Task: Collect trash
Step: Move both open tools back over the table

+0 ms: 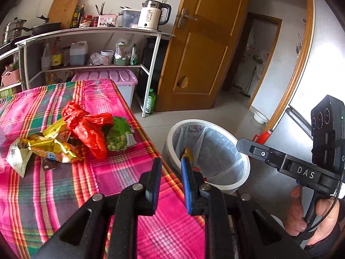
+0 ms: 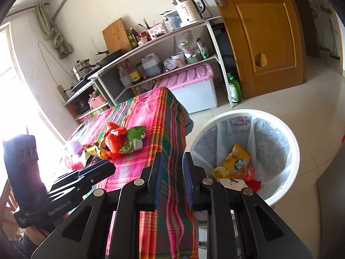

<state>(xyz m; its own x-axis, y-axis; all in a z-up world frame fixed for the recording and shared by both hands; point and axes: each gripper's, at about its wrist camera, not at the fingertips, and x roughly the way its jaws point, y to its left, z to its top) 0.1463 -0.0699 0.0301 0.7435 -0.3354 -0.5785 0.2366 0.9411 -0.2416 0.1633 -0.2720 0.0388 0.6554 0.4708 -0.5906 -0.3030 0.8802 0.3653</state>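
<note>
a home kitchen: kettle (image 1: pixel 151 15), pots (image 1: pixel 14 29) and oil bottles (image 1: pixel 56 54) crowd a shelf (image 1: pixel 97 30) by a wooden door (image 1: pixel 204 49).

The left wrist camera looks forward and down along its fingers over the plaid-covered table (image 1: pixel 64 194), close above its near corner; the right wrist camera sits just beside the table's edge, tilted down; both share the bin (image 1: pixel 215 185) — and the kettle shelf (image 2: pixel 172 34) behind.
</note>
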